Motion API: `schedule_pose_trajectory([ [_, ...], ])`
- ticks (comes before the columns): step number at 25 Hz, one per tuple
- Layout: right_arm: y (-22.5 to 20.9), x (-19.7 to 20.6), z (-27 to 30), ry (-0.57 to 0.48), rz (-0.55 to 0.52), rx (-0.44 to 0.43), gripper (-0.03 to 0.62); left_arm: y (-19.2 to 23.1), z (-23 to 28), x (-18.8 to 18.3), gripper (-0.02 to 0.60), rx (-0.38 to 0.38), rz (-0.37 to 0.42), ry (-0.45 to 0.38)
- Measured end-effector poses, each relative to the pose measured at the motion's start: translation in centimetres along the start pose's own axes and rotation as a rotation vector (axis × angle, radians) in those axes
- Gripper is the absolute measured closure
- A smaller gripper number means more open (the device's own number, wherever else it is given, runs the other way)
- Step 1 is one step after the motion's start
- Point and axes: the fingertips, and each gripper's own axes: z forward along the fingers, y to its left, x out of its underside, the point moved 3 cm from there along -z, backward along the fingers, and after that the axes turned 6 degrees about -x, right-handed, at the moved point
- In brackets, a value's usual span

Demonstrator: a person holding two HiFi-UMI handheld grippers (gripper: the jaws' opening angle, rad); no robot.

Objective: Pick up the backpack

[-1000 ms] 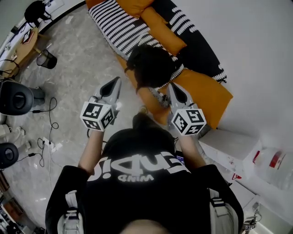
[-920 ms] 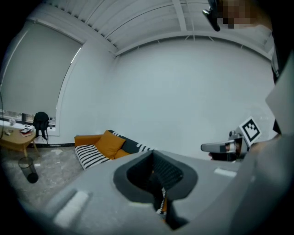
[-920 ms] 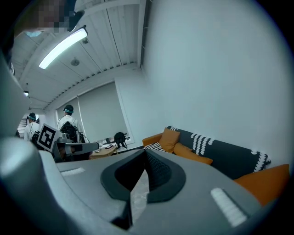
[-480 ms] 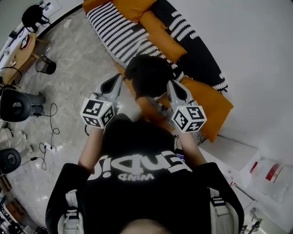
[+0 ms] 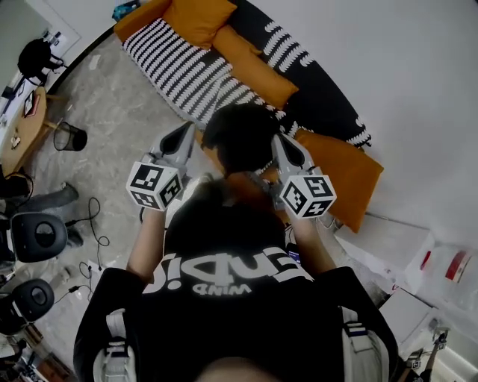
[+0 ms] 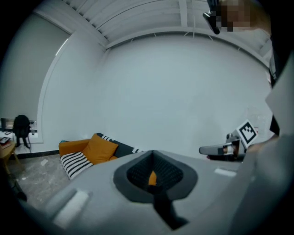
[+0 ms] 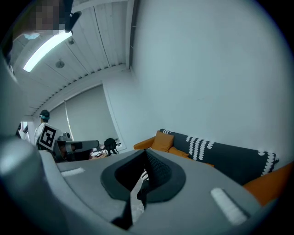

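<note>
The backpack (image 5: 240, 138) shows as a rounded black bulk on the front edge of the sofa (image 5: 340, 168), between the striped cover and the orange seat. In the head view it lies between my two gripper tips. My left gripper (image 5: 187, 134) is just left of it and my right gripper (image 5: 282, 142) just right. How far above it they hang I cannot tell. Neither gripper view shows the backpack. The left gripper (image 6: 153, 176) and the right gripper (image 7: 144, 176) both point nearly level at the wall, shut, with nothing between their jaws.
The sofa carries a striped cover (image 5: 187, 67) and orange cushions (image 5: 198, 19). A wire wastebasket (image 5: 67, 136), a round wooden table (image 5: 21, 123), black chairs (image 5: 41, 239) and floor cables (image 5: 93, 224) stand at left. White boxes (image 5: 388, 242) sit at right.
Both grippers have moved toward the sofa. The backpack, ahead of the gripper tips before, now lies between them in the head view. Both jaws have stayed shut.
</note>
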Motion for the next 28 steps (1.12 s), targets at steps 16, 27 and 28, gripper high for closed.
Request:
schedule_pose_trajectory([
  [16,-0.1,-0.2,5.0,-0.047,0.014,0.020,0.321,2.8,5.8,0.9,0.347,0.218,0.026,0.068],
  [27,-3.3,2.3,6.3,0.112,-0.021,-0.004,0.112,2.7,9.4,4.2,0.049,0.291,0.003,0.147],
  [28,-3.4,2.8,6.9,0.138,-0.035,-0.013,0.108,3.1,9.8,4.6,0.044,0.296,0.007,0.160],
])
